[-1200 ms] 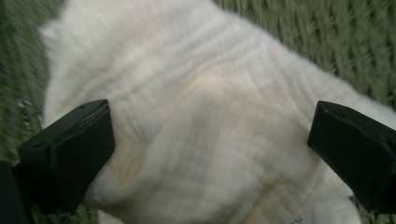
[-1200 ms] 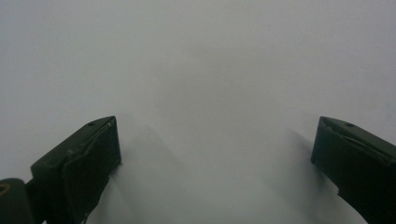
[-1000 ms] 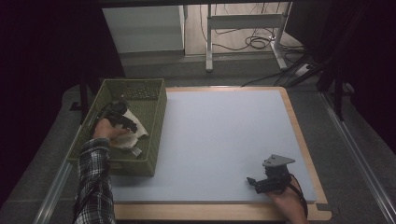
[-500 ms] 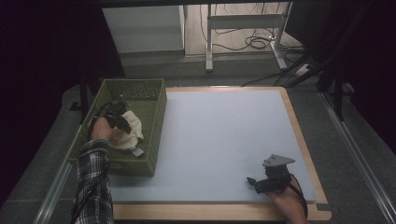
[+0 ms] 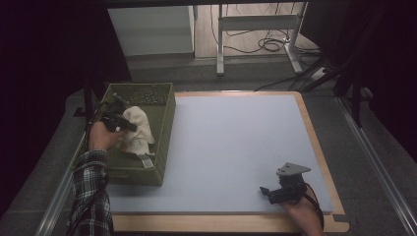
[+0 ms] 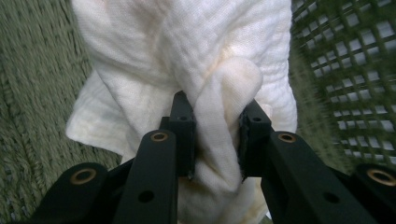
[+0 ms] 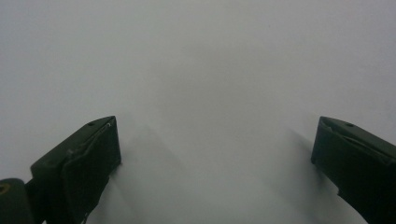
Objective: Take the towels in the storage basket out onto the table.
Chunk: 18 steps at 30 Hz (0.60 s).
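A crumpled white cloth (image 5: 139, 133) hangs over the inside of a green basket (image 5: 166, 129) at the table's left. My left gripper (image 5: 129, 127) is shut on a bunched fold near the cloth's top, held a little above the basket floor; its jaws have just been closing onto it. In the left gripper view the cloth (image 6: 187, 56) bulges between the two black jaws of the left gripper (image 6: 217, 107), whose pads press it from both sides. My right gripper (image 5: 266, 192) rests near the table's front right, open, with nothing between its jaws (image 7: 215, 140).
The pale blue mat (image 5: 236, 142) spreads across the table inside a wooden border (image 5: 319, 147). The basket's mesh wall (image 6: 345, 70) rises close to the right of the cloth. Behind the table are a metal stand (image 5: 255, 29) and cables on the floor.
The left hand has risen with the cloth, which now hangs taller from the closed jaws instead of lying in the basket. The right gripper has stayed where it was.
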Tool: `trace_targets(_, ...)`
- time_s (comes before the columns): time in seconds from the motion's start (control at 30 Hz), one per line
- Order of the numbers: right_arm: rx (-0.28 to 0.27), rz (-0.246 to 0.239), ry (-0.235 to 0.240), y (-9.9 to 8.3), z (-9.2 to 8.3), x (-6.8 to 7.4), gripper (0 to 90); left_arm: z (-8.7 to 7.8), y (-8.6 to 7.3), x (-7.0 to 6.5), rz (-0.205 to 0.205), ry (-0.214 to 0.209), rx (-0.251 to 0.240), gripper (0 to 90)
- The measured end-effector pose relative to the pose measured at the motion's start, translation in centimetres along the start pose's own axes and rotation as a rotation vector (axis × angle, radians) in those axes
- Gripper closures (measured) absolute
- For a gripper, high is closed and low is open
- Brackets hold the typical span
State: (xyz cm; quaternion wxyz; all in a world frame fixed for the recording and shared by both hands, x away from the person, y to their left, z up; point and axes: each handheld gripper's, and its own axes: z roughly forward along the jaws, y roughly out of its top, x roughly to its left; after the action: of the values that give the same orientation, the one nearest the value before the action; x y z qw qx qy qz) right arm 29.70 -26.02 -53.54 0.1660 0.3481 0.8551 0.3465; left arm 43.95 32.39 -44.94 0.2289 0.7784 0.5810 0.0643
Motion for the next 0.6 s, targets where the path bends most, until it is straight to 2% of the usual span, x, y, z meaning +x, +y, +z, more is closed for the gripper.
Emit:
trace_targets(0.3,0.0,-0.001,0.0,0.0,0.0,0.0,1.4,-2.6,-0.1,-1.3,0.038,-0.018,-0.091,72.4)
trace_targets(0.6,0.0,-0.002,0.0,0.0,0.0,0.0,1.4,-4.7,-0.2,-2.2,0.062,-0.015,-0.139,72.2)
